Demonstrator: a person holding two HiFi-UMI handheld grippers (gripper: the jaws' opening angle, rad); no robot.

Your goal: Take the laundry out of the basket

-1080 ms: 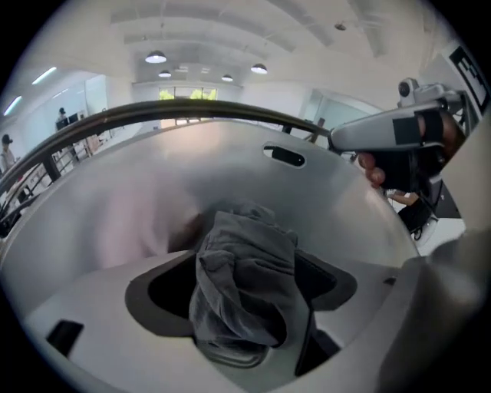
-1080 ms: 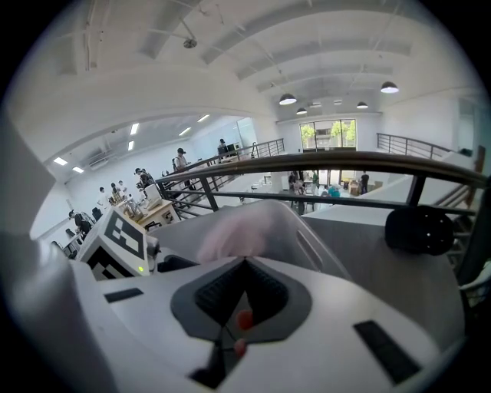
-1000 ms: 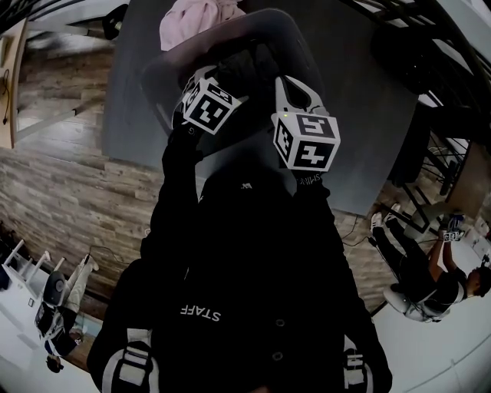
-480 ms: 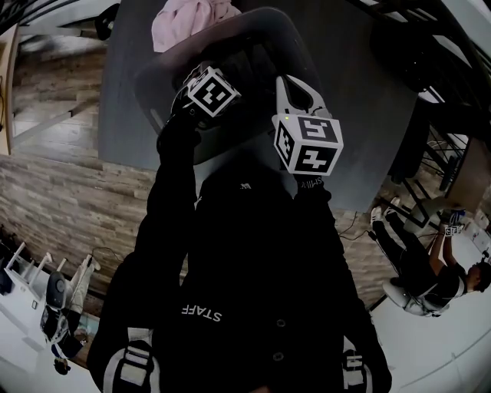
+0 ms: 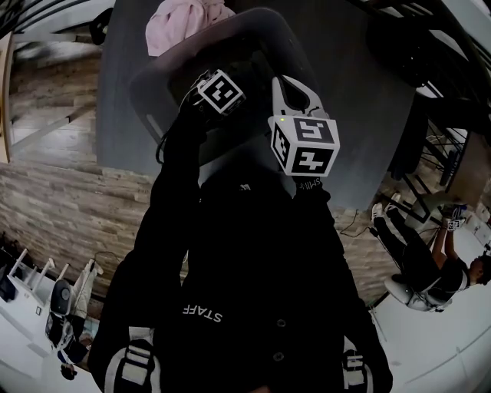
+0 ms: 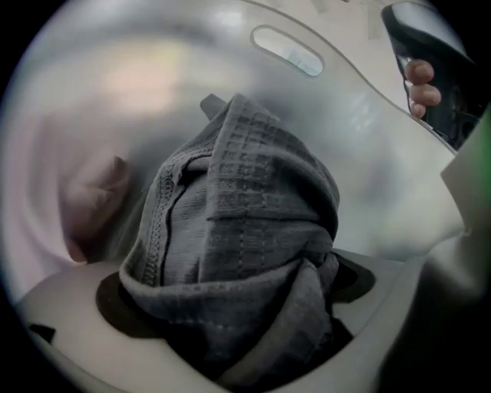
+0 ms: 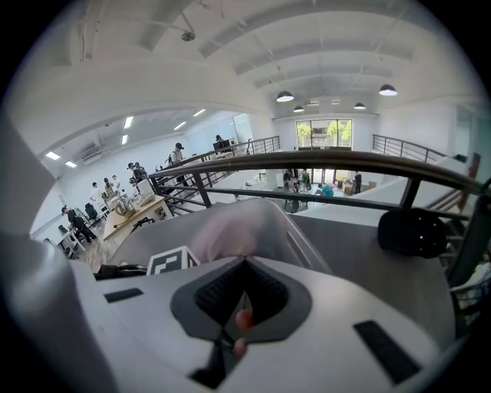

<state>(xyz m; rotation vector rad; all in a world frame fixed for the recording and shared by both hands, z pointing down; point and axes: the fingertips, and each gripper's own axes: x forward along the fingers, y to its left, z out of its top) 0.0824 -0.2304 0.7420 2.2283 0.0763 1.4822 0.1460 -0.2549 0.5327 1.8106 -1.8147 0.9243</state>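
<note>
Left claw [image 6: 234,295] jaws wide apart, just been opening, with the grey ribbed knit cloth [image 6: 245,207] bunched between them at frame centre, inside the pale grey plastic basket [image 6: 368,169]. Right claw [image 7: 239,303] jaws together, empty. Pink cloth [image 5: 175,23] upper left.

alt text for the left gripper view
A crumpled grey waffle-knit cloth lies between the open jaws of the left gripper, which have just been opening, inside a pale laundry basket. A blurred pink garment lies left of it.
</note>
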